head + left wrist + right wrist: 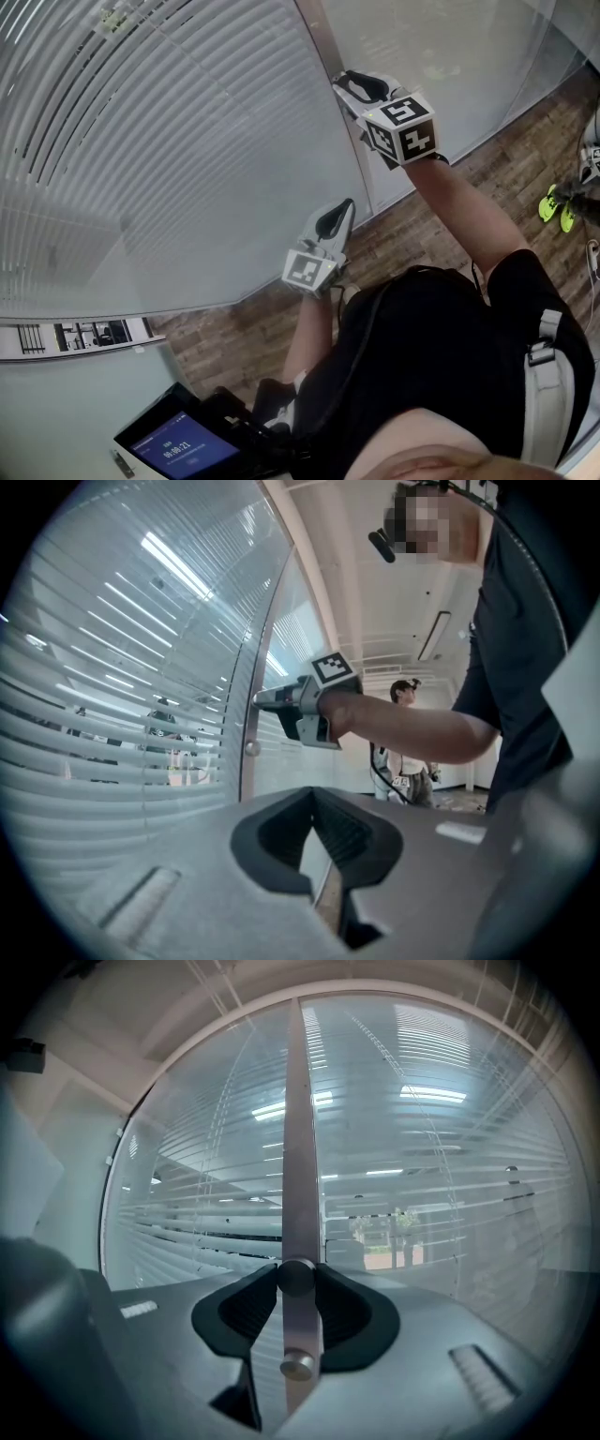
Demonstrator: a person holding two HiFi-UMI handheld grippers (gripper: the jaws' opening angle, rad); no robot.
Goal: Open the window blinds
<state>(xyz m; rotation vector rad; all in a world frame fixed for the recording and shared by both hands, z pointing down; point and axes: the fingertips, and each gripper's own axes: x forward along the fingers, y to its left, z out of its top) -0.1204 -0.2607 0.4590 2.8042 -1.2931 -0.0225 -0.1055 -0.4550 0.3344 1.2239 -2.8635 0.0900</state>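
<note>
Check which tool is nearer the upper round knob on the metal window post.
Right. The right tool is clamped on that knob on the post; the left tool hangs lower, back from the post and clear of the knob, gripping nothing.

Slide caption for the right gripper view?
Right hand-held gripper clamped on a round knob on the metal frame post, blinds on either side.

- White slatted window blinds (pixel 141 141) hang left of the upright metal post (pixel 330 84).
- The right gripper (pixel 296 1281) clasps the post's small round knob (pixel 296 1275).
- The left gripper (pixel 345 208) sits below it, nearer the person.
</note>
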